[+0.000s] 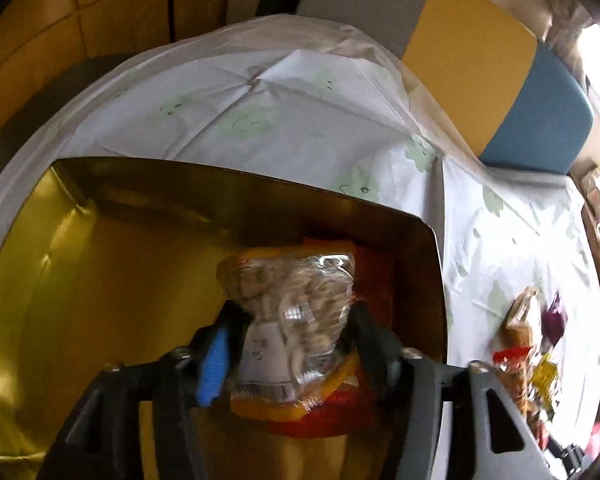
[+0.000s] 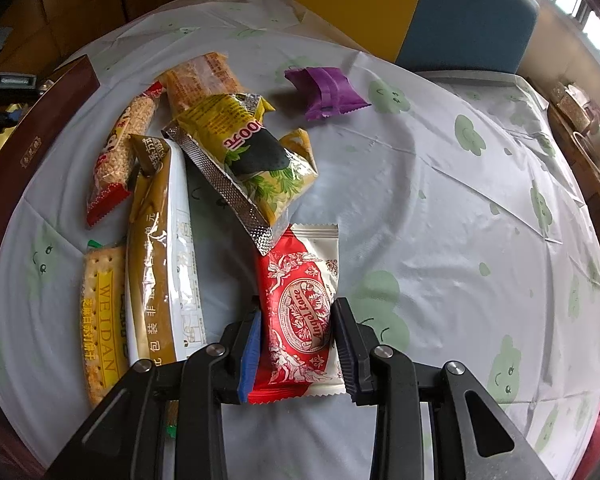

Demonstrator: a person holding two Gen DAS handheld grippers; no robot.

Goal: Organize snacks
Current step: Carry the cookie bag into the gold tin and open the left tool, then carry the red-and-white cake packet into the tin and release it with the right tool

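Gripping a clear packet of pale snack pieces (image 1: 296, 312), the left claw (image 1: 292, 340) has its 2 fingers pressed into the packet's sides, closed as far as the packet allows. Under the packet sits a red and yellow wrapper (image 1: 340, 412), and both lie inside a gold-lined box (image 1: 100, 280) that spreads out ahead and to the left of that claw. A white label with a barcode shows on the packet's near end, too blurred to read.

The right claw (image 2: 296, 344) straddles a red and white packet (image 2: 300, 320) lying flat on the counter (image 2: 460, 240), with the fingers just beside its long edges; whether they press it yet, I cannot tell. Its oval badge reads roughly "Tudal Love", though the first word is uncertain.

To the left of that claw lie a white and gold pack (image 2: 160, 264) with Chinese characters and a cracker pack (image 2: 100, 320) marked "WEIDAN". Further ahead a yellow and green pouch (image 2: 252, 160) shows "100" upside down, and its silver seam rests on the red packet's far end. Beyond are a red-ended bar (image 2: 116, 156), an orange pack (image 2: 204, 80) and a purple sachet (image 2: 324, 92).

Risks, as I judge them: lifting the red packet could drag or tip the overlapping pouch, and a grip on thin slippery film could slide off. On the left, squeezing harder may crush the brittle pieces.
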